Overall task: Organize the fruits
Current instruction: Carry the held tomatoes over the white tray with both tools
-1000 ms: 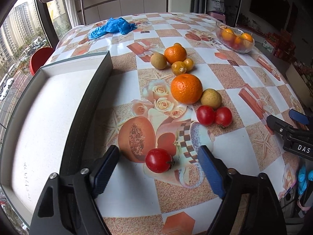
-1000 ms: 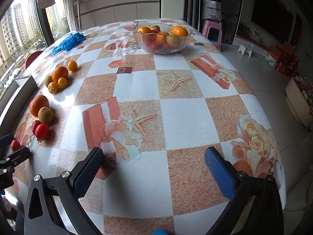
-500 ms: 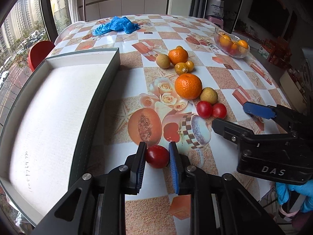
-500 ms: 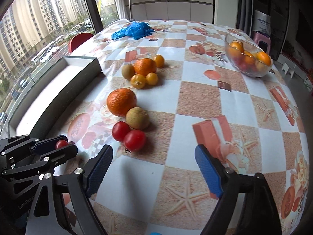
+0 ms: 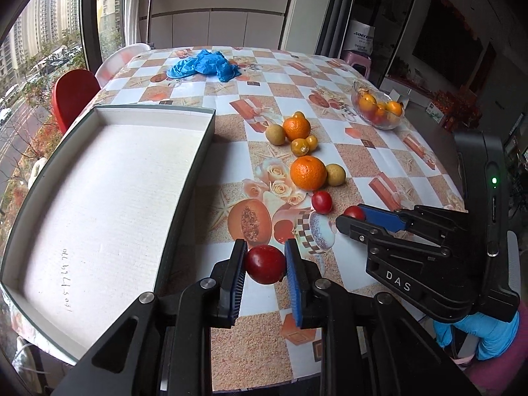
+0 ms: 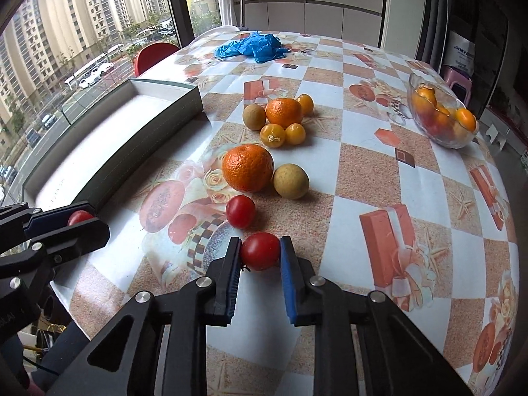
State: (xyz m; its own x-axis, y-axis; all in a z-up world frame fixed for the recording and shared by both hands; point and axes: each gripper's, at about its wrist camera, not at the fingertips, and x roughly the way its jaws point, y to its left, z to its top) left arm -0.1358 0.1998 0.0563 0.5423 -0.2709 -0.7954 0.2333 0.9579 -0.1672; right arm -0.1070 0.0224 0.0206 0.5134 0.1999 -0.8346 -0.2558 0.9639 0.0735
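My left gripper (image 5: 265,257) is shut on a red tomato (image 5: 266,264), held just above the table beside the white tray (image 5: 184,181); it also shows in the right wrist view (image 6: 79,217). My right gripper (image 6: 259,250) is shut on a second red tomato (image 6: 260,250), which still looks to be on the tablecloth; it also shows in the left wrist view (image 5: 353,213). A third tomato (image 6: 240,211) lies just beyond. A large orange (image 6: 247,167), a brownish round fruit (image 6: 291,181), and a cluster of a small orange (image 6: 283,111) and small yellow fruits (image 6: 273,135) lie farther back.
A glass bowl (image 6: 440,117) of oranges stands at the far right. Blue crumpled gloves (image 6: 252,48) lie at the far end of the table. A red chair (image 5: 74,97) stands beside the table's left edge, by the window.
The left gripper closed on the near tomato and lifted it slightly. The right gripper swung left toward the fruit and closed on one of the two tomatoes.
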